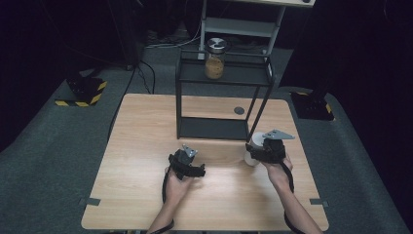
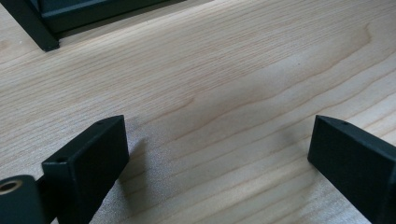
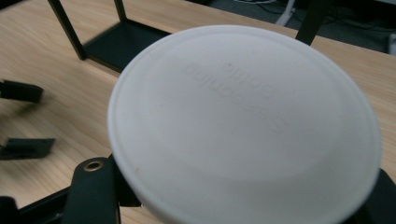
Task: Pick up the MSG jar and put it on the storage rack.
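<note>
While low over the table at five o'clock, hard by the black rack's near leg, could knock the white tub, clamped in the right gripper, loose on that post, with the left gripper gaping empty at seven.

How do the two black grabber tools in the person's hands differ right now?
The left gripper is open, its jaws wide apart over bare table, holding nothing. The right gripper is shut on a white container, whose round lid looms close in its own camera. The left sits near the table's middle, the right beside the black shelf frame. Both are black and hand-held.
</note>
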`<state>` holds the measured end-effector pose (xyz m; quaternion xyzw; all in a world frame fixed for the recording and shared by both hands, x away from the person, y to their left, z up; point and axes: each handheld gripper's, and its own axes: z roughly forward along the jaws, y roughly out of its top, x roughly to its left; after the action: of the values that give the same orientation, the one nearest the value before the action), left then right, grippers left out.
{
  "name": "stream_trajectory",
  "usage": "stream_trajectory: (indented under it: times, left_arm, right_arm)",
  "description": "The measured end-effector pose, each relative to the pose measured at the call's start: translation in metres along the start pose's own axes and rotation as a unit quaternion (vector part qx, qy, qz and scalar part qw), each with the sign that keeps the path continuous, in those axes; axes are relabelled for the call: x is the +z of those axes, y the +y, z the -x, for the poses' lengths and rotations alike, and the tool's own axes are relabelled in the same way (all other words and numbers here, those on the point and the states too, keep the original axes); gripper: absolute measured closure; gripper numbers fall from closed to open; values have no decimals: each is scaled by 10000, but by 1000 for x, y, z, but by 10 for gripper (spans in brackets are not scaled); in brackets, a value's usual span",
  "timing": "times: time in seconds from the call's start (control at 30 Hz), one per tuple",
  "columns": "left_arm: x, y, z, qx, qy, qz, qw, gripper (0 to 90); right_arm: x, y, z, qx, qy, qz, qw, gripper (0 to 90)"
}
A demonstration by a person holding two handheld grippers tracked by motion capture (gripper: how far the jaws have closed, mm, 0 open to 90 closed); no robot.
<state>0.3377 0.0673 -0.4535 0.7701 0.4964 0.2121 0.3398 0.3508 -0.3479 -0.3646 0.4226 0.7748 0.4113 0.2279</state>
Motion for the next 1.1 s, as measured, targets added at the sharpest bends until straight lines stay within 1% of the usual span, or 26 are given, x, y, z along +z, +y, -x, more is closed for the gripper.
stream_trajectory:
  times: [0.07,0.1,0.13,0.23,0.27,0.3,0.33,0.53,0.63,0.8,0.9,0.93,1.1]
  left_arm:
    - [0,0,0,7,-6,-11,10000,51]
    - [0,0,0,7,-6,-11,10000,51]
    - [0,0,0,-1,-7,-6,10000,51]
    - [0,0,-1,17,-6,-16,10000,51]
    - [0,0,0,0,-8,-6,10000,51]
    - [0,0,0,6,-7,-8,10000,51]
    - [0,0,0,-2,-7,-1,10000,51]
    - [0,0,0,7,-6,-11,10000,51]
    - [0,0,0,-3,-6,-5,10000,51]
    - [0,0,0,-5,-6,-1,10000,51]
    - [0,0,0,5,-5,-11,10000,51]
    - [0,0,0,3,-5,-11,10000,51]
    - [0,0,0,3,-4,-10,10000,51]
  right_arm:
    - [-6,4,3,38,78,72,9999,346]
    - [-6,4,3,38,78,72,9999,346]
    - [-10,7,6,71,139,105,9998,345]
    - [-13,11,6,63,168,123,9998,346]
    - [-17,15,5,-7,154,140,9998,345]
    - [-17,15,5,-7,154,140,9998,345]
    - [-20,19,6,-42,159,143,9998,346]
    - [-28,29,7,-83,162,221,9996,346]
    - [-35,38,6,-171,155,258,9994,346]
    - [-43,47,5,-271,162,313,9990,346]
    - [-51,56,6,-315,183,395,9986,346]
    - [-51,56,6,-315,183,395,9986,346]
    - [-61,69,6,-374,219,478,9979,346]
